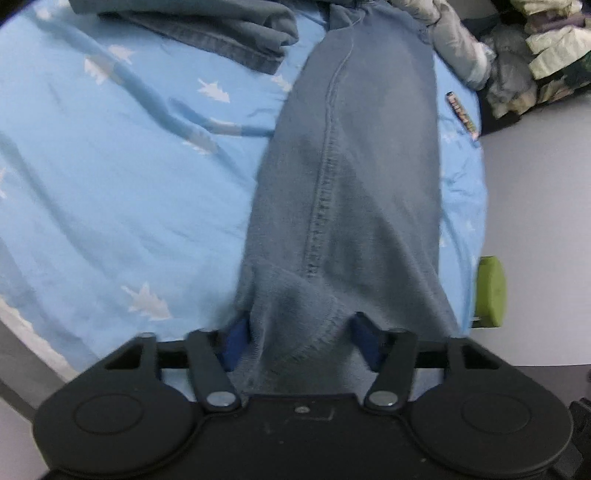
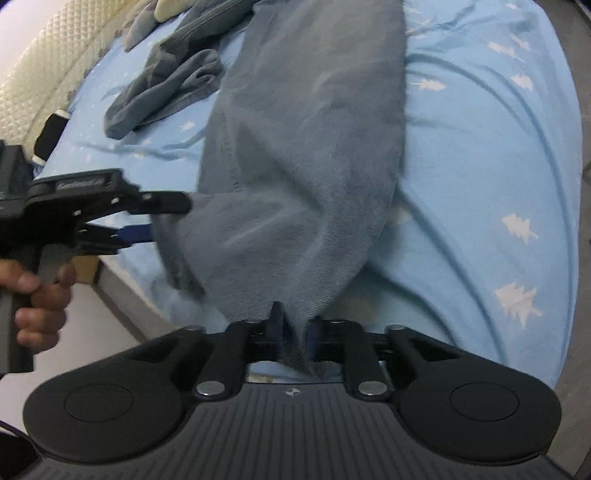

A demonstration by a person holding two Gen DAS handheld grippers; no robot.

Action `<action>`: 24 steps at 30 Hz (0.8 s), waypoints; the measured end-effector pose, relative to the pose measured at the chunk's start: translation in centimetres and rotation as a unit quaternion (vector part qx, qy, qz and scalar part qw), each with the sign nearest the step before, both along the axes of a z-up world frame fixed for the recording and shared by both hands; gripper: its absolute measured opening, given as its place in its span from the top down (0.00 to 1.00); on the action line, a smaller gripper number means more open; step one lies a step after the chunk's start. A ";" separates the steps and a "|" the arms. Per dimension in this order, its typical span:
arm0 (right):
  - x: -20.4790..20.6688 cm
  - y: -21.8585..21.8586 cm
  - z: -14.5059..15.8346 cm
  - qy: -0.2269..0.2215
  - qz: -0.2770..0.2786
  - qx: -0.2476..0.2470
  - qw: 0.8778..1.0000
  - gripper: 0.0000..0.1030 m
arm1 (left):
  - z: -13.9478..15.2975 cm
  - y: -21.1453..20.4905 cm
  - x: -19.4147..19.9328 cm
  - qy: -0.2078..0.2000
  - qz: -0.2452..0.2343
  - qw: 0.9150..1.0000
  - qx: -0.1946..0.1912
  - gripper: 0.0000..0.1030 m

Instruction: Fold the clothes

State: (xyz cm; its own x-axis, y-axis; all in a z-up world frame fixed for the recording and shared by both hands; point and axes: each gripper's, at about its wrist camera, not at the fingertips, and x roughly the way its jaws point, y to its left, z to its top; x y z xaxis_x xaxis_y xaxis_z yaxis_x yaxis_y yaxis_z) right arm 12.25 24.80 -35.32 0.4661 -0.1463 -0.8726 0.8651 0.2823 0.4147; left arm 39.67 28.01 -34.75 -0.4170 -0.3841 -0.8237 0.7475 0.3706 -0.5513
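A pair of grey-blue jeans (image 1: 354,177) lies stretched along a bed with a light blue tree-print sheet (image 1: 110,192). My left gripper (image 1: 301,334) holds the hem of one leg between its blue pads, with a thick bunch of denim in the jaws. My right gripper (image 2: 293,332) is shut on another part of the jeans' (image 2: 306,155) hem. The left gripper also shows in the right wrist view (image 2: 155,221), gripping the cloth from the left. Both hold the leg end lifted above the sheet (image 2: 480,184).
Another folded denim garment (image 1: 229,33) lies at the far side of the bed; it also shows in the right wrist view (image 2: 166,92). A pile of clothes (image 1: 535,62) sits on the floor at the right. A green object (image 1: 489,291) stands by the bed edge. A padded headboard (image 2: 44,74) is at the left.
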 end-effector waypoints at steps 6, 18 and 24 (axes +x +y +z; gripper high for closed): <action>-1.0 -0.5 2.4 -0.040 0.000 0.053 0.998 0.96 | 2.4 1.3 -1.4 -0.023 -0.047 0.999 -0.005 0.87; -2.9 -0.9 2.1 0.008 0.065 0.076 0.995 0.72 | 9.0 5.5 -0.5 -0.024 0.023 0.999 0.027 0.65; -3.5 -1.9 4.8 0.014 0.081 0.016 0.996 0.60 | 10.5 3.0 5.8 -0.039 0.037 0.998 0.021 0.55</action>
State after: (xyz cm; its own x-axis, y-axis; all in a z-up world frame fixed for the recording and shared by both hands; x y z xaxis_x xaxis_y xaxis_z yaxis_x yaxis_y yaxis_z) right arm 8.73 22.87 -30.47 0.4565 -0.0434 -0.8887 0.8208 0.4061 0.4018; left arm 45.50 31.06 -24.22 -0.3223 -0.3761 -0.8687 0.7576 0.4478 -0.4749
